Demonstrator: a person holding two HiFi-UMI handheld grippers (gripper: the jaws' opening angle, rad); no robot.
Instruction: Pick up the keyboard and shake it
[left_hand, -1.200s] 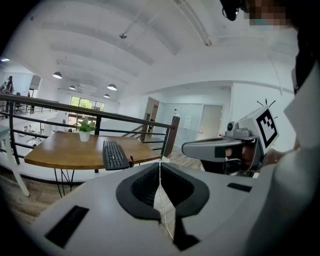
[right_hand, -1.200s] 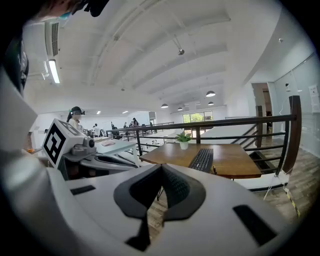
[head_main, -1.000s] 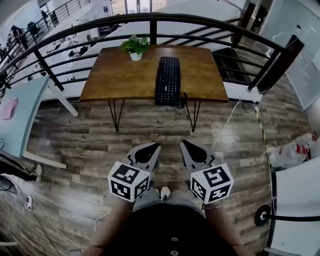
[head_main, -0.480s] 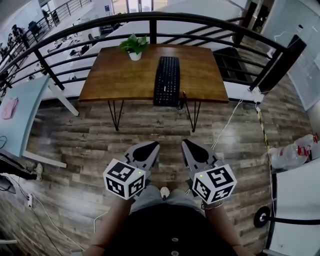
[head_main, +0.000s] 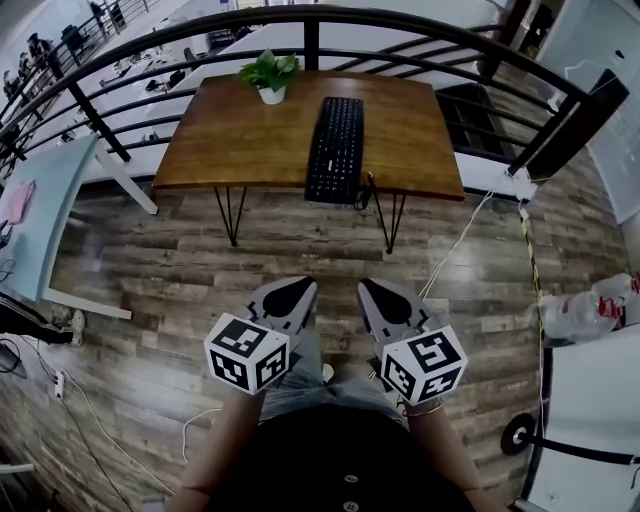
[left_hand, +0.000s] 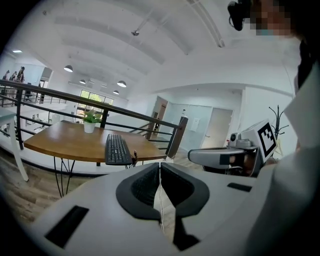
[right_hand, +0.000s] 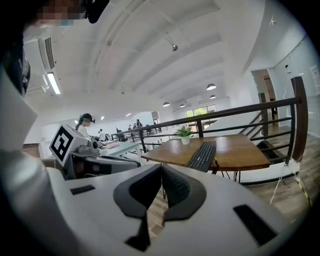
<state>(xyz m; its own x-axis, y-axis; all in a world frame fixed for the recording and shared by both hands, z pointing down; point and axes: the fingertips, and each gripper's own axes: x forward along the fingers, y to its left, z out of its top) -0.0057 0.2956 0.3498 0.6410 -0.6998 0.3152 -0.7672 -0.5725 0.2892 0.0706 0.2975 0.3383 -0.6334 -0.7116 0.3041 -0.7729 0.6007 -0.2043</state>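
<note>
Head view: keyboard (head_main: 335, 150) flat on wooden table (head_main: 230, 140)

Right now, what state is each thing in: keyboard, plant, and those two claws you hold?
Keyboard: lying flat on the wooden table, untouched.
Potted plant: upright, at the table's far edge.
Left gripper: shut, empty, short of the table.
Right gripper: shut, empty, short of the table.

Open floor (head_main: 300, 250) lies clear before the table's (head_main: 240, 140) near edge. A black railing (head_main: 312, 40) hems its far edge. A potted plant (head_main: 268, 75) stands at the far edge, left of the keyboard (head_main: 336, 150).
</note>
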